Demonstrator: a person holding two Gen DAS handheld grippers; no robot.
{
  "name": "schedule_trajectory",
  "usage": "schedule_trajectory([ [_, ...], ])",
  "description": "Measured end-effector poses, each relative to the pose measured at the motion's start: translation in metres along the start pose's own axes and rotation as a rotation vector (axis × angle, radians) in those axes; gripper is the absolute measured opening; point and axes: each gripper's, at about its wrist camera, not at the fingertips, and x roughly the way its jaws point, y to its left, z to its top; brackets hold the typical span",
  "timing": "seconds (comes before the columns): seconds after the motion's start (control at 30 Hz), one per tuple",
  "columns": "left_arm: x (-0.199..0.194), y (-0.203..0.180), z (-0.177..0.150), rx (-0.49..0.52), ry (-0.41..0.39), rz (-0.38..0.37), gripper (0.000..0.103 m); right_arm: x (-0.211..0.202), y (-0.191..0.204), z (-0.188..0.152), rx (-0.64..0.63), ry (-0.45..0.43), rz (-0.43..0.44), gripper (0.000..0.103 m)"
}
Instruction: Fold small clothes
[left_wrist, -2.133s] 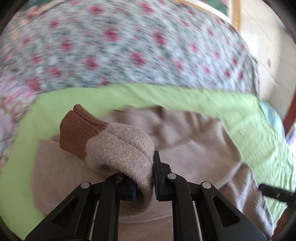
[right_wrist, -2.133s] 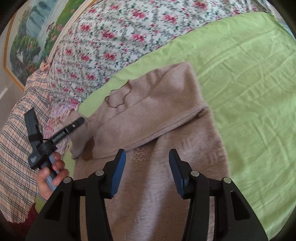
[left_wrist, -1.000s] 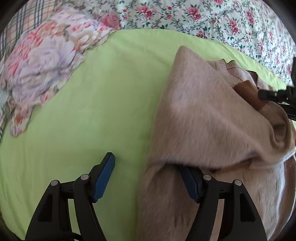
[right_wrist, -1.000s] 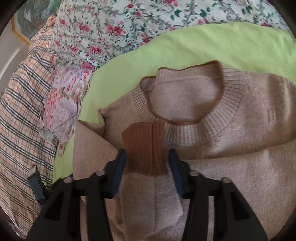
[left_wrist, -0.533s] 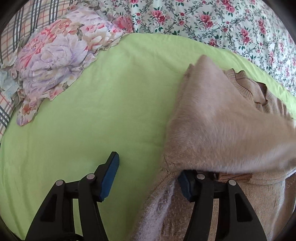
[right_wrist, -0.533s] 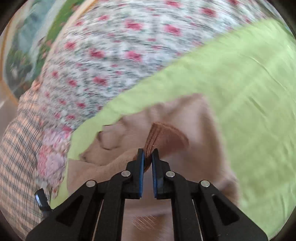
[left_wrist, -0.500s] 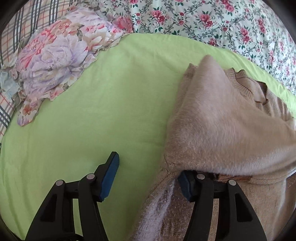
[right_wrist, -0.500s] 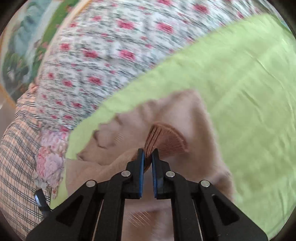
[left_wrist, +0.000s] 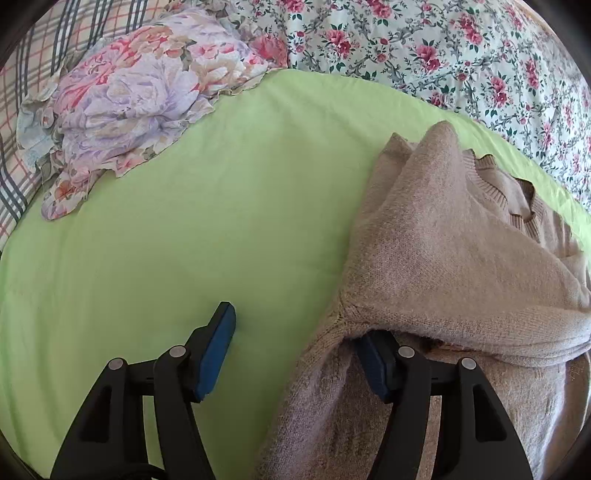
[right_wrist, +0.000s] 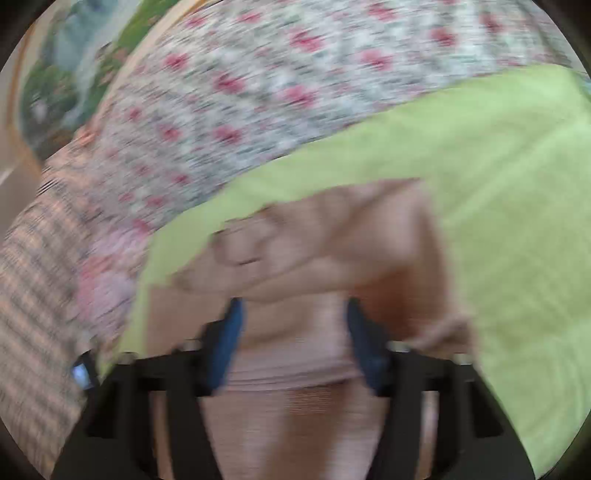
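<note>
**Beige sweater on the green sheet, both claws spread**

The left gripper (left_wrist: 299, 347) has its jaws wide apart and grips nothing. Its left blue pad (left_wrist: 216, 352) hangs over the bare green sheet (left_wrist: 207, 206); its right pad is tucked under the folded-over sleeve of the beige sweater (left_wrist: 454, 266), whose edge drapes over that finger. The sweater lies ahead and to the right of this claw, with its ribbed neckline (left_wrist: 517, 199) further ahead. Far ahead to the left sits a bunched floral cloth (left_wrist: 136, 96), with a plaid fabric (left_wrist: 22, 62) beyond it, and a rose-print cover (left_wrist: 443, 51) runs along the far edge of the sheet.

The right wrist view is heavily blurred. The right gripper (right_wrist: 295, 339) also shows its jaws apart, with sweater knit lying between and ahead of them. Whether the pads touch the cloth cannot be told.

No brand, label or writing can be read in either view.
</note>
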Motion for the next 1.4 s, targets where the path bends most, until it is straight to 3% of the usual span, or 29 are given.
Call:
schedule_trajectory([
  [0.07, 0.000, 0.002, -0.001, -0.010, -0.004, -0.008, 0.067, 0.041, 0.030, 0.015, -0.061, 0.091, 0.124, 0.073],
  [0.17, 0.000, 0.004, -0.001, -0.019, -0.009, -0.020, 0.067, 0.106, 0.066, 0.032, -0.143, 0.205, 0.213, 0.079],
  [0.23, -0.001, 0.003, -0.001, -0.018, -0.016, -0.019, 0.067, 0.153, 0.083, 0.042, -0.129, 0.294, 0.276, 0.080],
  [0.33, -0.001, 0.004, -0.002, -0.024, -0.020, -0.025, 0.068, 0.219, 0.108, 0.046, -0.192, 0.444, 0.281, 0.091],
  [0.4, -0.001, 0.006, -0.002, -0.033, -0.023, -0.039, 0.068, 0.258, 0.120, 0.042, -0.253, 0.549, 0.221, 0.092],
  [0.47, -0.002, 0.010, -0.003, -0.052, -0.034, -0.067, 0.068, 0.288, 0.129, 0.034, -0.243, 0.715, 0.234, 0.092],
  [0.5, -0.003, 0.012, -0.003, -0.062, -0.041, -0.077, 0.068, 0.297, 0.136, 0.032, -0.247, 0.755, 0.263, 0.092],
  [0.53, -0.003, 0.013, -0.004, -0.072, -0.047, -0.087, 0.068, 0.303, 0.145, 0.030, -0.265, 0.780, 0.306, 0.092],
  [0.63, -0.003, 0.014, -0.005, -0.079, -0.065, -0.092, 0.068, 0.315, 0.170, 0.020, -0.215, 0.880, 0.555, 0.092],
  [0.67, -0.003, 0.014, -0.005, -0.079, -0.068, -0.093, 0.068, 0.321, 0.178, 0.017, -0.202, 0.878, 0.615, 0.092],
  [0.77, -0.004, 0.017, -0.005, -0.093, -0.074, -0.117, 0.068, 0.341, 0.184, 0.019, -0.121, 0.781, 0.629, 0.092],
  [0.87, -0.005, 0.023, -0.006, -0.119, -0.076, -0.146, 0.068, 0.344, 0.160, 0.033, 0.066, 0.612, 0.601, 0.092],
  [0.93, -0.005, 0.024, -0.005, -0.124, -0.075, -0.156, 0.068, 0.328, 0.144, 0.040, 0.108, 0.532, 0.546, 0.092],
  [1.1, -0.011, 0.031, -0.003, -0.140, -0.055, -0.230, 0.068, 0.240, 0.102, 0.068, 0.034, 0.370, 0.392, 0.092],
  [1.17, -0.017, 0.038, -0.002, -0.148, -0.029, -0.307, 0.069, 0.193, 0.075, 0.067, 0.011, 0.304, 0.334, 0.092],
  [1.27, -0.025, 0.043, 0.005, -0.153, -0.012, -0.353, 0.069, 0.119, 0.024, 0.058, -0.012, 0.194, 0.199, 0.090],
  [1.4, -0.023, 0.043, 0.027, -0.151, -0.005, -0.350, 0.069, 0.043, -0.040, 0.040, -0.002, 0.098, -0.028, 0.064],
])
